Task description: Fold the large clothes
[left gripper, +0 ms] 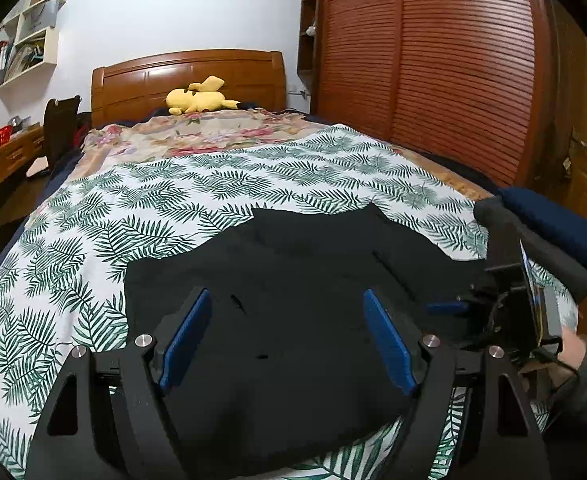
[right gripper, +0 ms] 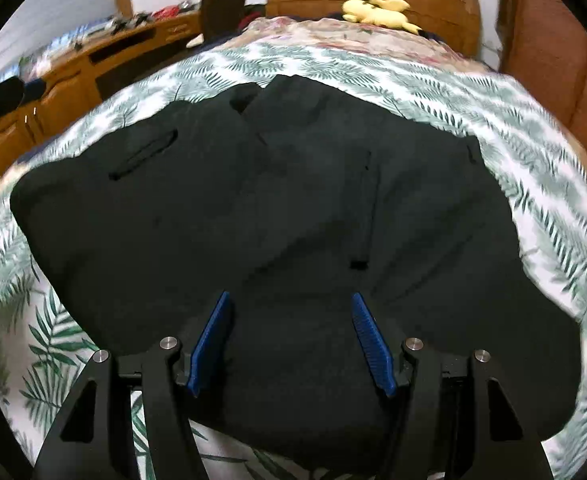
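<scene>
A large black garment (left gripper: 293,280) lies spread on a bed covered by a white sheet with green fern leaves (left gripper: 93,232). It also fills the right wrist view (right gripper: 293,208), where pocket slits show on it. My left gripper (left gripper: 287,312) is open and empty, just above the garment's near part. My right gripper (right gripper: 291,312) is open and empty over the garment's near edge. In the left wrist view the right gripper's body (left gripper: 509,300) is at the garment's right side, held by a hand.
A folded dark blue cloth (left gripper: 553,224) lies at the bed's right edge. A yellow plush toy (left gripper: 199,98) sits by the wooden headboard (left gripper: 189,76). A slatted wardrobe (left gripper: 433,60) stands to the right, a wooden desk (right gripper: 93,64) to the left.
</scene>
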A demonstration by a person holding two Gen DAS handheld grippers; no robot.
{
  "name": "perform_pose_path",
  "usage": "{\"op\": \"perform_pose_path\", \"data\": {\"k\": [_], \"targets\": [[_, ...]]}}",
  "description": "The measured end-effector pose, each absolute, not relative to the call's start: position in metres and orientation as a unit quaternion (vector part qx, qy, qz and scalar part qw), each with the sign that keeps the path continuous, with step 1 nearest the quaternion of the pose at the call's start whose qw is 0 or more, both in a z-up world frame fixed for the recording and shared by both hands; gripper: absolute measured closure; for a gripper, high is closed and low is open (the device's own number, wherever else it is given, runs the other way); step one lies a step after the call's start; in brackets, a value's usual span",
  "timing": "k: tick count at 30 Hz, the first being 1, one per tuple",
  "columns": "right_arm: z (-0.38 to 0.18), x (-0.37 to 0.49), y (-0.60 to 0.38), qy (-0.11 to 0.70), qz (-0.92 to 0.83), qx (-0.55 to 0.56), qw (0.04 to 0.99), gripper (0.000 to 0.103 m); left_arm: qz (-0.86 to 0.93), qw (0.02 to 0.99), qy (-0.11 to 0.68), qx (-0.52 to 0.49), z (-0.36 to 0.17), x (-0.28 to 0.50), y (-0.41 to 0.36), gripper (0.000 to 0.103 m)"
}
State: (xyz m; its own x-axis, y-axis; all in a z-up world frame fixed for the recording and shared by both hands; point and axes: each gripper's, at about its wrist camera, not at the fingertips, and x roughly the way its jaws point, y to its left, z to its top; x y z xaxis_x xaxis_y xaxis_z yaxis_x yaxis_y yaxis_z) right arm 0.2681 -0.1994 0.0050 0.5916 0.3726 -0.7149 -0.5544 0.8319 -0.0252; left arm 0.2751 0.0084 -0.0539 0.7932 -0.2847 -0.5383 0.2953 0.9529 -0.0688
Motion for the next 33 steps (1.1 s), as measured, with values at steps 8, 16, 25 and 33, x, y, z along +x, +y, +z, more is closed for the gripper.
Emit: {"op": "perform_pose_path", "data": {"k": [8,16,25,33], "targets": [[0.028,0.259,-0.211,0.344,0.272,-0.102,0.893,0.04,-0.16,0.931,0.327,0.018,-0.088,0.275,-0.002,0.024],[0.014,0.236,-0.194,0.343,0.306,-0.129,0.878,0.04,-0.151,0.927,0.344,0.006,-0.107,0.266,0.007,0.024],[0.006,0.242,-0.193,0.361,0.305,-0.134,0.871,0.04,-0.151,0.925,0.35,0.007,-0.113,0.26,0.003,0.024],[0.042,0.23,-0.238,0.34,0.263,-0.082,0.899,0.04,-0.157,0.924,0.348,0.011,-0.115,0.255,-0.004,0.024]]}}
